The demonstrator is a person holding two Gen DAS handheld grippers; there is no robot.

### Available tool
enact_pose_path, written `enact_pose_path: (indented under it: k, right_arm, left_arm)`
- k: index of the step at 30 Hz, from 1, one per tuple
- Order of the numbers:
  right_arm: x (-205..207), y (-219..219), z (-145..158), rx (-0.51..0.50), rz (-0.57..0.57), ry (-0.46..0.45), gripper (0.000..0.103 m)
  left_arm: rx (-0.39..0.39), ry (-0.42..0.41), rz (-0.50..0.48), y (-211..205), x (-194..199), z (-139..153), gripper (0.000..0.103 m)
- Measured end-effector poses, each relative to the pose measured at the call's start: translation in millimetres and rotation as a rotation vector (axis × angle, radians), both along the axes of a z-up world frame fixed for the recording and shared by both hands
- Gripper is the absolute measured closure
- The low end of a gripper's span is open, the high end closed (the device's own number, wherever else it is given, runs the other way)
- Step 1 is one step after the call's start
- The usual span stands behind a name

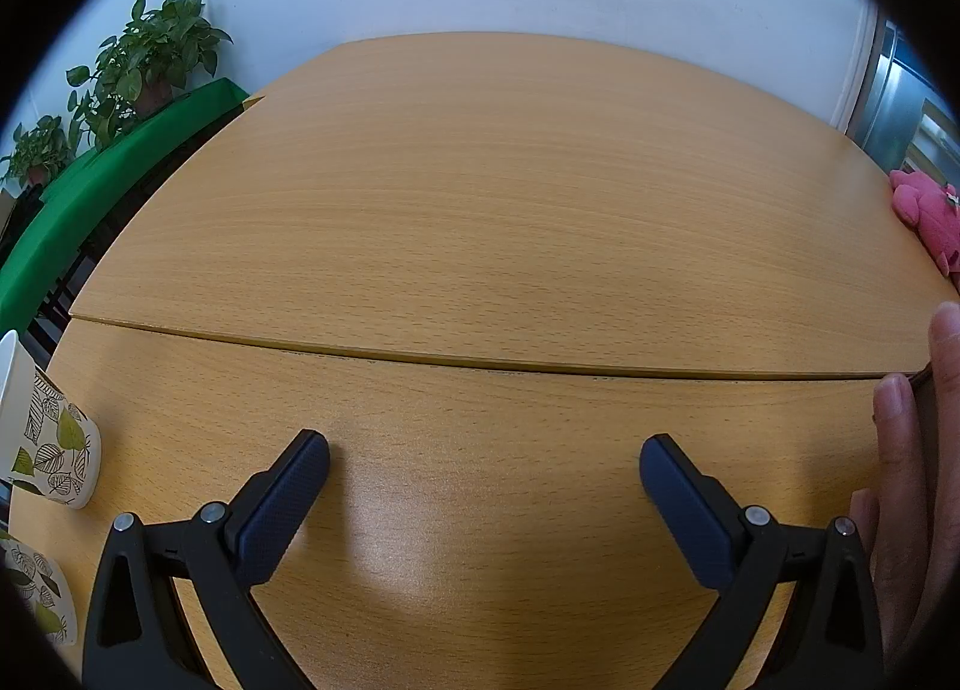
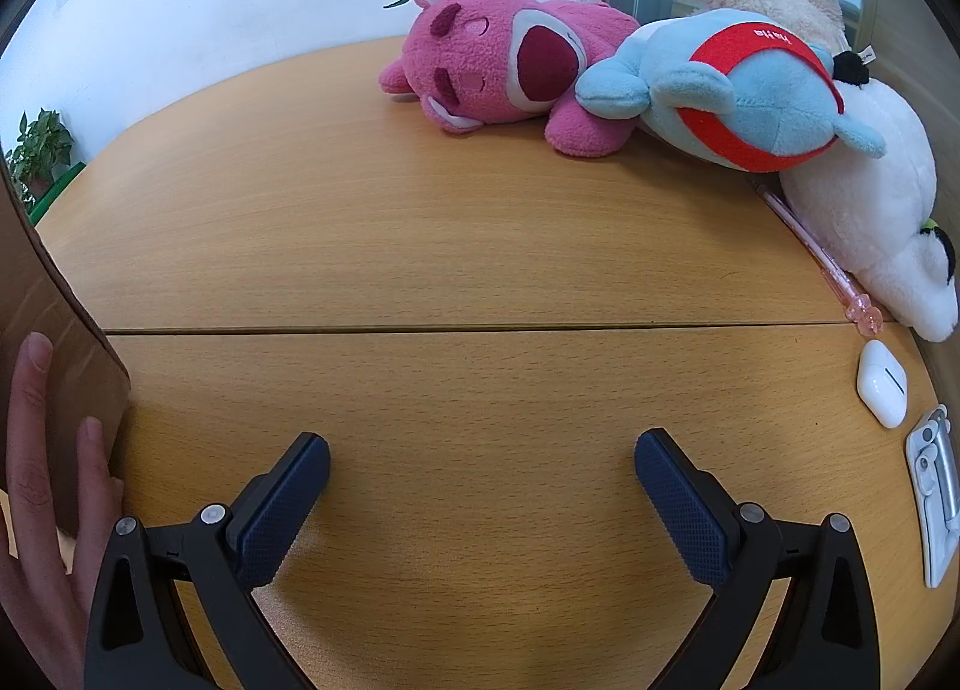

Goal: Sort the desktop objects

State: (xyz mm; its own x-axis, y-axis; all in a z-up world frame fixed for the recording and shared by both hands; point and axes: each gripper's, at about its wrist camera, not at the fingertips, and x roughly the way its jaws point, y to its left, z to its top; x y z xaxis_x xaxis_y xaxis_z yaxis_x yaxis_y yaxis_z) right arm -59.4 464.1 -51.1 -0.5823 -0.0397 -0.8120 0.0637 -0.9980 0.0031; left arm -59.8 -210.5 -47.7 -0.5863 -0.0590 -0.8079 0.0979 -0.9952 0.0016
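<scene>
The left gripper point(image 1: 485, 459) was seen nearest the lens at the bottom of the left wrist view, its dark blue pads point(image 1: 282, 510) spread wide with nothing between them, above the bare wooden table point(image 1: 480, 210). Two leaf-patterned paper cups point(image 1: 51, 450) were seen at the lower left edge of that frame, and a hand point(image 1: 906, 480) was pressed against a dark flat object at the right edge; what that object was could not be told there. Potted plants point(image 1: 144, 60) were set on a green surface in the upper left.

In the right wrist view, the right gripper point(image 2: 483, 459) was likewise held spread and empty over the table. A brown cardboard box point(image 2: 54, 330) was held by a hand point(image 2: 48, 480) at the left edge. A pink plush bear point(image 2: 504, 72) was laid in the upper middle, touching a blue and red plush toy point(image 2: 750, 96), which rested against a white plush toy point(image 2: 870, 210) at the right. A pink pen point(image 2: 822, 258) was laid just beside the white toy, with a white earbud case point(image 2: 881, 384) near its tip and a white flat fitting point(image 2: 936, 498) at the right edge.
</scene>
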Motion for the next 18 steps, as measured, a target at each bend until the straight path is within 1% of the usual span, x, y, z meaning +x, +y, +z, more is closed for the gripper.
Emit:
enact_pose_path:
  k: [18]
  right_arm:
    - [0.0, -0.7, 0.6, -0.001, 0.000, 0.000, 0.000]
  left_arm:
    - [0.000, 0.000, 0.001, -1.4, -0.9, 0.1, 0.000]
